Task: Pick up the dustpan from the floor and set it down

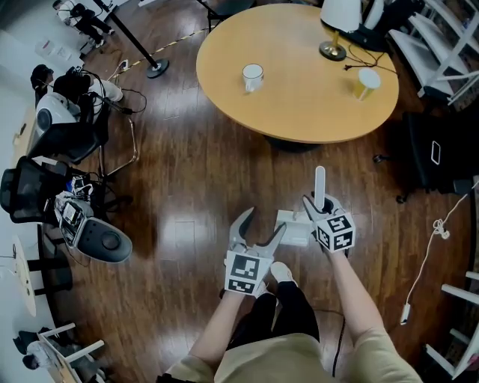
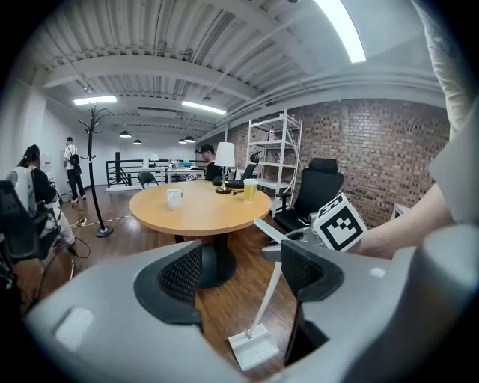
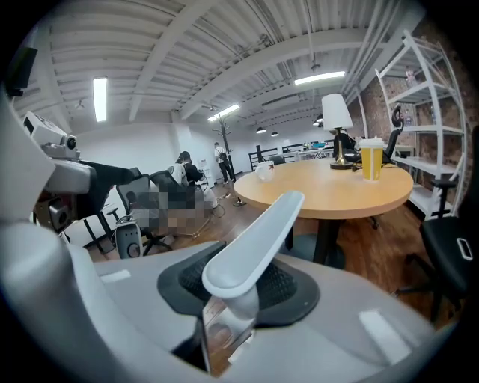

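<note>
A white long-handled dustpan [image 1: 293, 228] stands in front of the person's feet, its handle [image 1: 319, 183] pointing up. My right gripper [image 1: 314, 203] is shut on that handle; in the right gripper view the white handle [image 3: 254, 239] lies clamped between the dark pads and juts out past them. From the left gripper view the pan [image 2: 254, 348] sits low by the wooden floor, with its thin stem rising to the right gripper [image 2: 299, 239]. My left gripper [image 1: 260, 228] hovers just left of the pan, open, and its pads [image 2: 179, 277] have nothing between them.
A round wooden table [image 1: 224, 90] stands ahead with a mug [image 1: 253, 76], a yellow cup [image 1: 367, 82] and a lamp [image 1: 340, 22]. Office chairs [image 1: 67, 135] and a grey device [image 1: 101, 239] crowd the left. A black chair [image 1: 434, 157] and white shelving are on the right.
</note>
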`<action>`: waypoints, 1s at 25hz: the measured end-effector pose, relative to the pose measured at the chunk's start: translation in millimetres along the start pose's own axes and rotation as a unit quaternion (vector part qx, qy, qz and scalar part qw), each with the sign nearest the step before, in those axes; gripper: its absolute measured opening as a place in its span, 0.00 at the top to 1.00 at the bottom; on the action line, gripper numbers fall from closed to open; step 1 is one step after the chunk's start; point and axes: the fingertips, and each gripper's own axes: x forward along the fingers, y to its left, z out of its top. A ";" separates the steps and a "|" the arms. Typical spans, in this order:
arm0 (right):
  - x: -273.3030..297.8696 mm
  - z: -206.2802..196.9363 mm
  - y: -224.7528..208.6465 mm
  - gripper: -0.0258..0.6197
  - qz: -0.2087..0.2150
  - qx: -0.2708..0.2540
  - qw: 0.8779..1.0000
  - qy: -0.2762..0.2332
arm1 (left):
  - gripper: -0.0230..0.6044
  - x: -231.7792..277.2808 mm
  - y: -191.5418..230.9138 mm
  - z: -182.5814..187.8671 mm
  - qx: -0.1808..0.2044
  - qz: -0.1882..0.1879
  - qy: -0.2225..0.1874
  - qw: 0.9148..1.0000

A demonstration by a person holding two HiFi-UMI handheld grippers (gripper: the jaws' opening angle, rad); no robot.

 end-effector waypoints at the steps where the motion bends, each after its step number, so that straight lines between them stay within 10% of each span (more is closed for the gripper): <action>1: 1.7 0.8 -3.2 0.77 -0.003 0.003 1.000 -0.001 | 0.45 0.6 -1.3 -0.4 -0.001 -0.001 0.000 1.000; 25: 33.0 15.0 -49.9 0.69 -0.021 0.074 0.996 -0.045 | 0.46 4.1 6.3 -5.4 -0.006 0.012 0.010 1.000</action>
